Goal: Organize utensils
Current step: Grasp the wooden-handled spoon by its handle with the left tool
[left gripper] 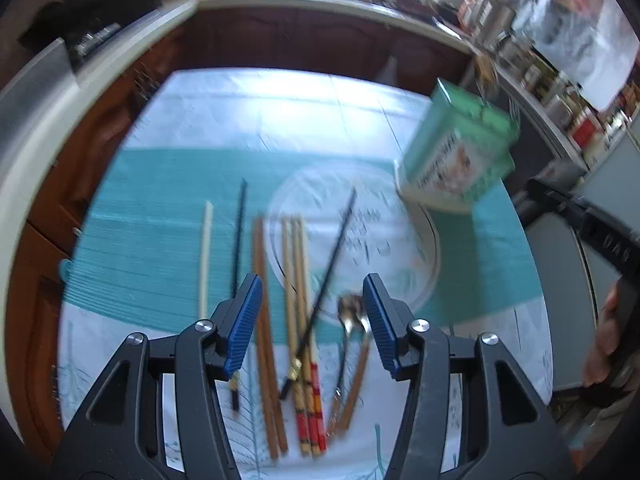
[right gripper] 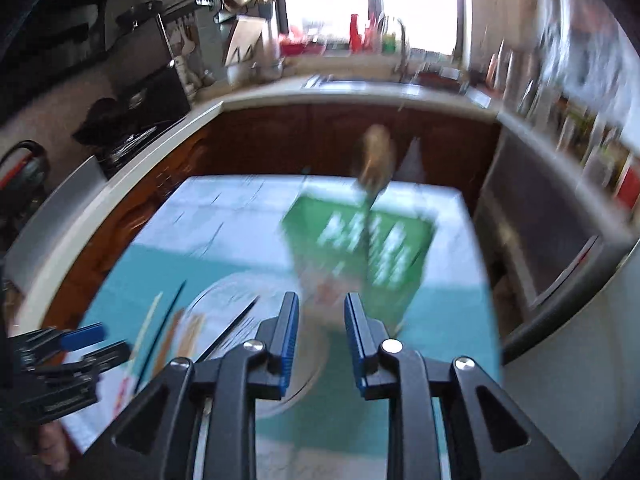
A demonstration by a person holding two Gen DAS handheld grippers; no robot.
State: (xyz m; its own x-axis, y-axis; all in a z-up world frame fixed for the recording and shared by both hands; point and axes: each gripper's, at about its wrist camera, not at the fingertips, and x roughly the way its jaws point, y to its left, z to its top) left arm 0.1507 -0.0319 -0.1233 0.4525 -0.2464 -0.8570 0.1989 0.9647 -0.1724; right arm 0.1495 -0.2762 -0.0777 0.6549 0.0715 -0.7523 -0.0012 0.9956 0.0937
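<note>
Kitchen cabinets and a pale counter curved behind the bench, which carried a patterned cloth and a teal mat. Chopsticks lay in a loose row on the mat, one black stick crossing onto a clear plate, with two spoons beside them. The left tool hung above them, jaws wide and empty. The right tool was also spread apart with nothing between its pads, facing a green box from which a spoon seemed to stick up. Sorting looked under way; the next move probably called for closing on one utensil and carrying it to the box. Blur smeared the box's print, and its inside was hidden.
</note>
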